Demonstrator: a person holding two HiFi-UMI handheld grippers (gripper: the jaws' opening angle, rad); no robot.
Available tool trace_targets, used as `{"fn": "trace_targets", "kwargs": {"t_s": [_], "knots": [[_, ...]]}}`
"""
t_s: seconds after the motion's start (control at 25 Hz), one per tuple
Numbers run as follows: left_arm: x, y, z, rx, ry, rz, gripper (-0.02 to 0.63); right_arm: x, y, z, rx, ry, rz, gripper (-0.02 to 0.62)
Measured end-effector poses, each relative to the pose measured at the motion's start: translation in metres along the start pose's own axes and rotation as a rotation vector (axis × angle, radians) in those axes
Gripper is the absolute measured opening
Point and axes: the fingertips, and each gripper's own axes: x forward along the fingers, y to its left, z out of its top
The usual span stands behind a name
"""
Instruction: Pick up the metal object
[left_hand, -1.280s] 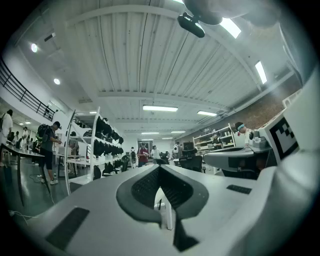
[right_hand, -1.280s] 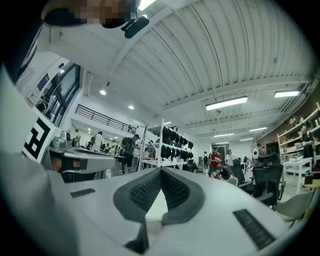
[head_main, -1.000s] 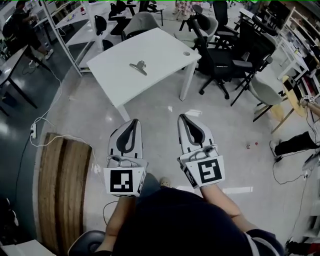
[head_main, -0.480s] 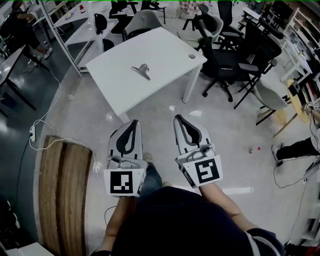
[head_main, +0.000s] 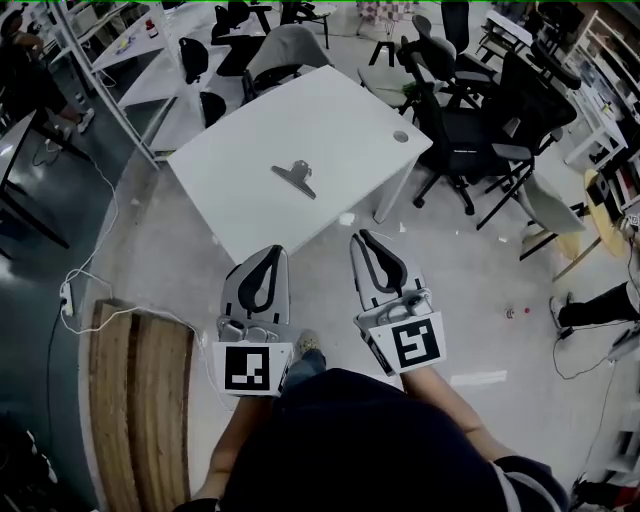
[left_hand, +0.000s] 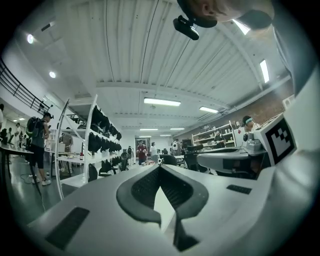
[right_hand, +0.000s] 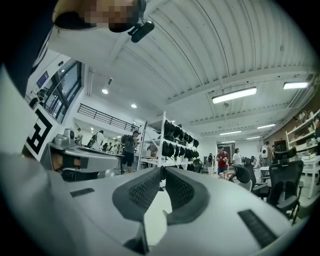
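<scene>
Probably light, stiff and slick, the metal object (head_main: 294, 177) near the middle of the table (head_main: 340, 110) wants pinching by its raised handle; left tool (head_main: 274, 250) and right tool (head_main: 362, 237) sit pressed together, empty.

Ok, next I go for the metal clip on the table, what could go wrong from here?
1. The left tool and right tool both have their jaws together; unless opened first, they may shove the metal clip across the white table.
2. The clip lies low on the smooth top, so a shallow grab could slip off.
3. Office chairs crowd the table's right end and could snag an approach there.
</scene>
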Motion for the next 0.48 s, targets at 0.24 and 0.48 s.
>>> {"fn": "trace_targets", "kwargs": {"t_s": [0.24,0.48], "knots": [[0.042,0.043,-0.019,0.007,0.030,-0.028,0.021,0.054,-0.007,-0.016,0.008,0.005,-0.018,0.029],[0.068,0.066,-0.029,-0.019,0.035,-0.034,0.021,0.088,-0.010,-0.036,0.015,0.076,0.000,0.041]]}}
